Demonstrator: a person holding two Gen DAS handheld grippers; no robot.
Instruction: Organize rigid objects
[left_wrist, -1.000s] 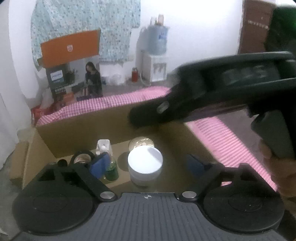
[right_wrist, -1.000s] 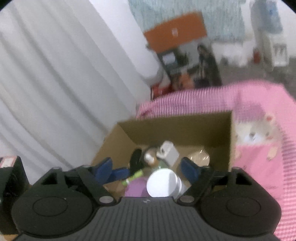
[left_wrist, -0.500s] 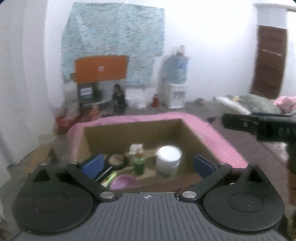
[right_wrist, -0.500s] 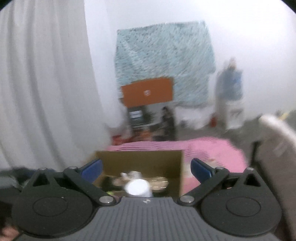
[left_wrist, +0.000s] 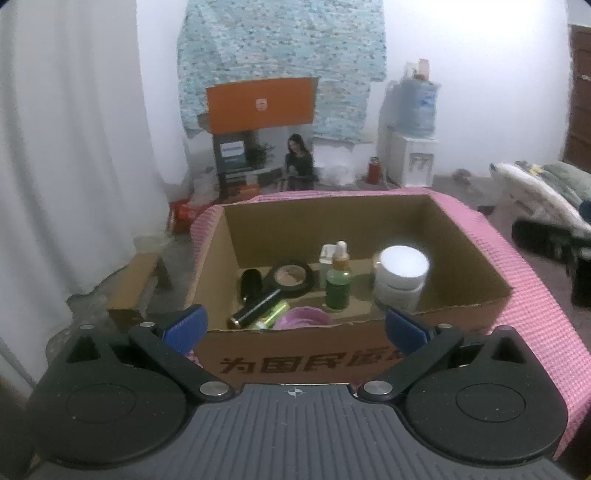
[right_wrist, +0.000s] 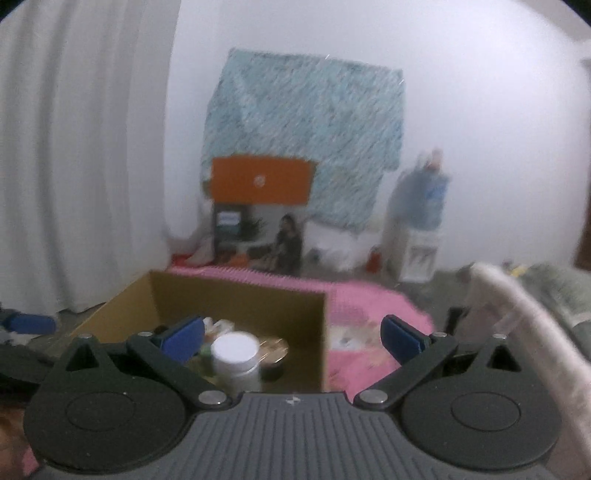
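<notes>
A cardboard box (left_wrist: 476, 254) sits on a pink checked mat (left_wrist: 532, 306). Inside it stand a white-lidded jar (left_wrist: 400, 277) and a green dropper bottle (left_wrist: 338, 282). A black round compact (left_wrist: 291, 277), a black tube (left_wrist: 256, 304), a green tube (left_wrist: 271, 314) and a purple lid (left_wrist: 301, 318) lie beside them. My left gripper (left_wrist: 295, 326) is open, held back from the box's near wall, nothing between its fingers. My right gripper (right_wrist: 291, 336) is open too, empty, off the box (right_wrist: 236, 295) toward its right side, with the white jar (right_wrist: 236, 356) in front of it.
An orange and printed carton (left_wrist: 260, 140) stands against the far wall under a hung blue cloth. A water dispenser (left_wrist: 412, 136) is at the back right. White curtains (left_wrist: 74, 147) hang on the left. Bedding (left_wrist: 546, 195) lies at the far right.
Both grippers have drawn back from inside the box and tilted up, so the whole box and far wall show. The right gripper has left the left wrist view.
</notes>
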